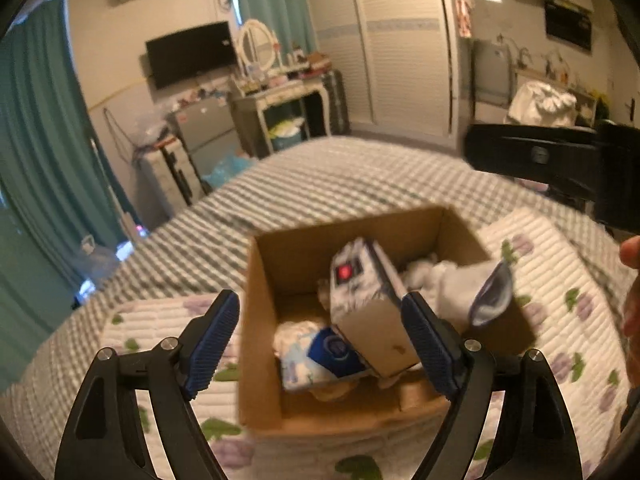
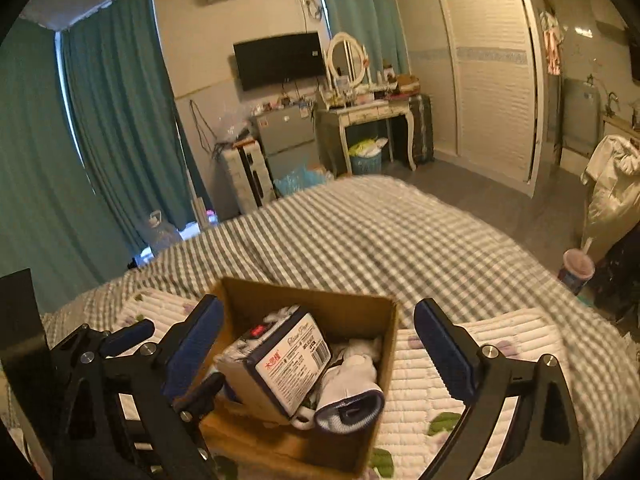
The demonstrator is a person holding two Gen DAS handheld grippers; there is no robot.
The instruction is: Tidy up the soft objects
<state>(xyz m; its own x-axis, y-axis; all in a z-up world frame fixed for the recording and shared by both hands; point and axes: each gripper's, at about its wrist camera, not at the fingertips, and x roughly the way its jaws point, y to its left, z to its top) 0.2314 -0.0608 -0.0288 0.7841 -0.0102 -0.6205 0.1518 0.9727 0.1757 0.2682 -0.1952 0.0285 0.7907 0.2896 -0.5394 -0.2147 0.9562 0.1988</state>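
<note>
An open cardboard box (image 1: 264, 320) (image 2: 352, 304) sits on a quilted floral mat on the bed. Inside it a tissue carton (image 1: 368, 300) (image 2: 276, 356) stands tilted, with a blue-and-white soft pack (image 1: 320, 356) below it and white socks (image 1: 460, 288) (image 2: 352, 388), one with a grey-blue cuff, draped at the right rim. My left gripper (image 1: 320, 344) is open above the box, the carton near its right finger but not clamped. My right gripper (image 2: 320, 356) is open and empty over the box. The left gripper's fingers (image 2: 128, 336) show at the lower left of the right wrist view.
The quilted mat (image 1: 552, 272) (image 2: 512, 340) lies on a grey checked bedspread (image 1: 320, 184) (image 2: 360, 232). Beyond the bed stand a dressing table (image 2: 368, 116), a small fridge (image 2: 280, 136), teal curtains and a wardrobe. A cup (image 2: 578, 270) stands on the floor at right.
</note>
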